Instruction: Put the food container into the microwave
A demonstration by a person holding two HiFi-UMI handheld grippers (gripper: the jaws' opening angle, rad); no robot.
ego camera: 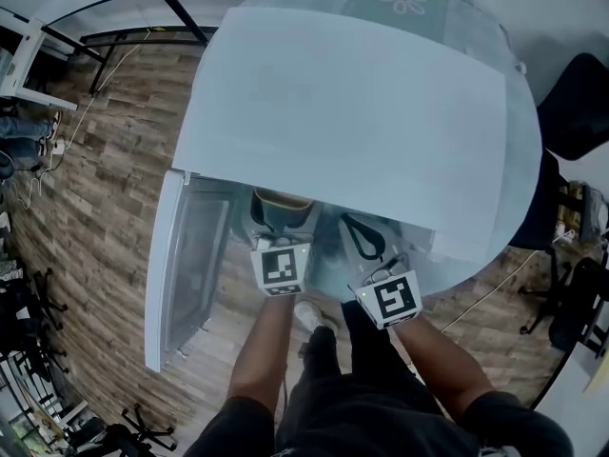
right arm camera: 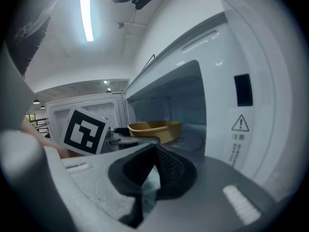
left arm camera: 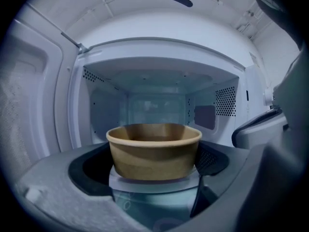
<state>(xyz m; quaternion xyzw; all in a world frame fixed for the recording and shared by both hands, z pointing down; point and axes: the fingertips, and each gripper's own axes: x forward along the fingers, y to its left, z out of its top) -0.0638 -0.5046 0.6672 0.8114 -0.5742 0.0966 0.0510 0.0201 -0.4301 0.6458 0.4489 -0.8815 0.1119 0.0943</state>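
- The head view reaches me bright and even, bowed at its edges.
- A ceiling strip light (right arm camera: 87,19) glares in the right gripper view.
- The microwave (left arm camera: 154,105) cavity looks dim and bluish; both gripper views darken at the rim.

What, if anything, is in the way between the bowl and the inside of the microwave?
Nothing visible. The door is open, and the cavity behind the bowl looks bare. The left gripper holds the bowl at the opening; the right gripper, shut, sits off to the side.
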